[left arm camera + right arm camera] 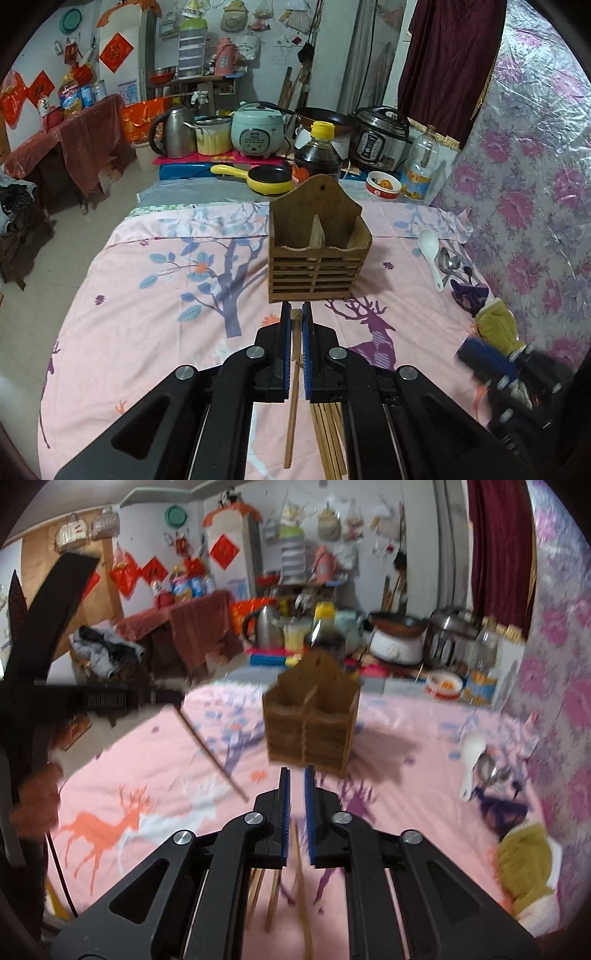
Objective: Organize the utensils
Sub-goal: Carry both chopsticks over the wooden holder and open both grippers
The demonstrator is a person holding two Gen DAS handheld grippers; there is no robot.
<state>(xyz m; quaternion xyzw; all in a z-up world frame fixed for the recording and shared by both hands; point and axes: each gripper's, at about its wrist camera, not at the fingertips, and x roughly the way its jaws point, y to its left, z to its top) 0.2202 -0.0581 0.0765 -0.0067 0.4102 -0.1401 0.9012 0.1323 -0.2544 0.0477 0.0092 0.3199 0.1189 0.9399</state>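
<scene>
Currently your left gripper has its jaws closed on a single wooden chopstick, pinched near its top end with the long shaft hanging below, clear of the cloth. Just right of it in that view, a loose bundle of spare chopsticks lies on the pink deer-print cloth of the worktop. The wooden utensil holder, two compartments with a divider, stands upright straight ahead of the jaws, near but not touching.

Handling judgement: the chopstick is light, stiff and thin; a one-end pinch lets it swing, so keep the grip firm and the tip vertical when you aim for a compartment. Smooth wood may slip between the pads.

Your right gripper shows a narrow gap between its jaws. A blurred chopstick runs through that gap; whether the pads press on it I cannot tell.

Further right, a white ladle-type spoon and metal spoons lie together near the worktop's edge: rigid, heavier, best taken by the handle. A yellow-green cloth item sits nearest you.

Surface: soft, wrinkled fabric, so flat items may sink in. Room: cluttered kitchen corner, cookers and a kettle behind, floral sheeting on the right.
</scene>
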